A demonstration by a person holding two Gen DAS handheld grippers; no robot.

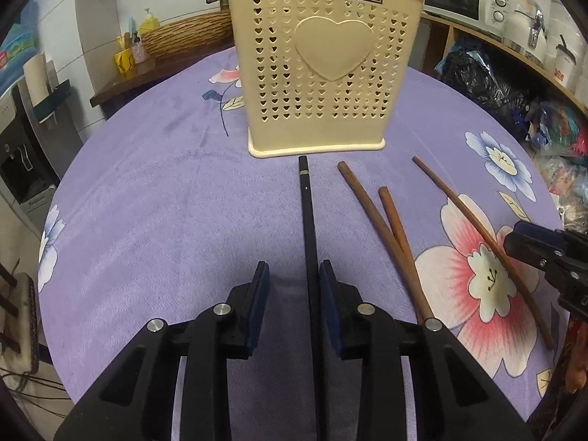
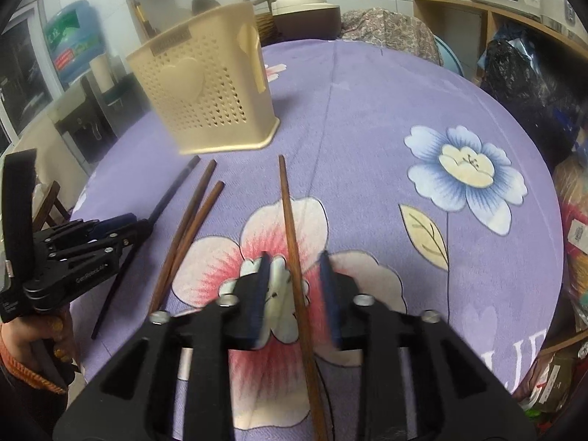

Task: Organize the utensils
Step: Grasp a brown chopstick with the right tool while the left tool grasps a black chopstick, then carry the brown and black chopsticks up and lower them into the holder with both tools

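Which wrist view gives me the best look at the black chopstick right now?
The left wrist view: the black chopstick runs straight up the frame between the open fingers of the left gripper, its tip near the cream holder. In the right wrist view it lies at the left edge, partly hidden by that gripper.

mirrored "jianhao" on utensil holder

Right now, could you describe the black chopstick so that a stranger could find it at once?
Find the cream perforated holder with a raised heart, standing on the purple flowered tablecloth. In front of its base lie four chopsticks; the black chopstick runs between the open left gripper's fingers. It alone is black, with a thin pale band near its tip; the others are brown.
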